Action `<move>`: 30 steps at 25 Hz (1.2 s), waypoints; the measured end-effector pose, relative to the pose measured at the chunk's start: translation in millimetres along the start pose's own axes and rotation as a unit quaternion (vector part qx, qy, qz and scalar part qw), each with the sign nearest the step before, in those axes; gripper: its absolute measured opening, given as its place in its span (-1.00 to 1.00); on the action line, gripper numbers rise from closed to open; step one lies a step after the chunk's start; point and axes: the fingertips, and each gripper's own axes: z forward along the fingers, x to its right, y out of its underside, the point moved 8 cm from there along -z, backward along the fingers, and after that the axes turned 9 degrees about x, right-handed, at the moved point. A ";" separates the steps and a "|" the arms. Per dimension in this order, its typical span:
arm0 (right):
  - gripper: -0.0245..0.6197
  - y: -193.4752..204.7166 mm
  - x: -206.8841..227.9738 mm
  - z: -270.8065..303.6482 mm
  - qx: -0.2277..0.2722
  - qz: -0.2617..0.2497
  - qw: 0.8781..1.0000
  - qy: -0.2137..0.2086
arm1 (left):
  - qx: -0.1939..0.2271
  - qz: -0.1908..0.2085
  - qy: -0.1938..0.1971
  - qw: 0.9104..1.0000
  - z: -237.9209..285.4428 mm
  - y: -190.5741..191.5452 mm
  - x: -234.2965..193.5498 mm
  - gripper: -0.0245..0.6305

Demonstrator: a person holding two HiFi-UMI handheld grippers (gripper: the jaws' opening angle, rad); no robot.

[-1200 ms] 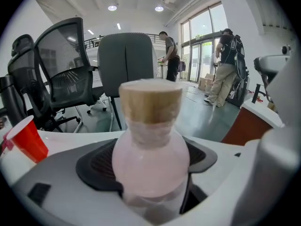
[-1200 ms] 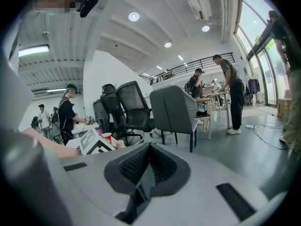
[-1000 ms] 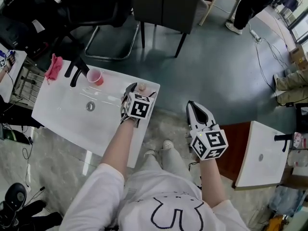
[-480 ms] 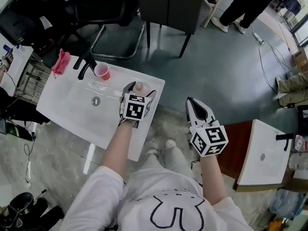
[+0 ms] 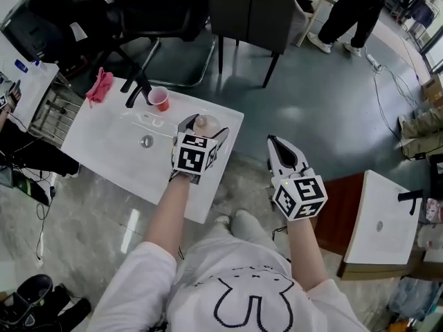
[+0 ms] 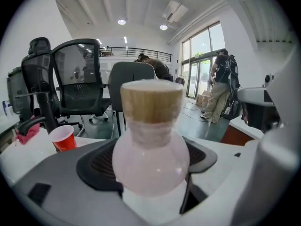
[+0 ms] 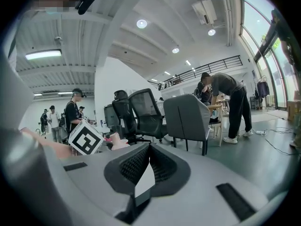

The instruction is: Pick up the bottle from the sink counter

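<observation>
A round pale pink bottle (image 5: 203,124) with a light wooden cap stands at the right end of the white sink counter (image 5: 111,151). My left gripper (image 5: 205,127) has one jaw on each side of it. In the left gripper view the bottle (image 6: 150,149) fills the gap and both dark pads press its sides, so the gripper (image 6: 153,175) is shut on it. My right gripper (image 5: 275,144) hangs over the floor to the right of the counter. Its pads meet with nothing between them in the right gripper view (image 7: 148,161).
A red cup (image 5: 160,99), a black faucet (image 5: 138,88) and a pink cloth (image 5: 100,87) sit at the counter's far edge. The drain (image 5: 147,141) lies in the basin. A grey chair (image 5: 252,9) stands beyond. Another white basin (image 5: 377,220) is at the right. A person (image 5: 346,9) stands far off.
The head camera has shifted, so the counter sits further right in view. The bottle now lies slightly deeper between the left jaws. The right gripper has stayed put.
</observation>
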 end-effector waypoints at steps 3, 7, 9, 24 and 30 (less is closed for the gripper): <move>-0.85 -6.7 -4.6 -2.1 0.004 -0.005 1.000 -0.013 | 0.011 0.003 -0.010 1.000 -11.4 -9.0 3.0 0.30; -0.85 -16.6 -4.1 -6.4 0.011 -0.007 1.000 -0.024 | 0.024 -0.001 -0.016 1.000 -26.8 -24.6 9.1 0.30; -0.85 -22.2 -2.6 -6.3 0.015 -0.008 0.999 -0.028 | 0.029 -0.003 -0.006 1.000 -33.9 -33.0 12.8 0.30; -0.85 -60.8 -9.2 3.7 0.045 -0.044 0.996 -0.067 | 0.102 0.014 -0.042 0.994 -96.1 -87.1 23.2 0.30; -0.85 -79.5 -10.7 -1.0 0.061 -0.087 0.992 -0.073 | 0.145 0.024 -0.072 0.986 -119.2 -105.1 31.6 0.30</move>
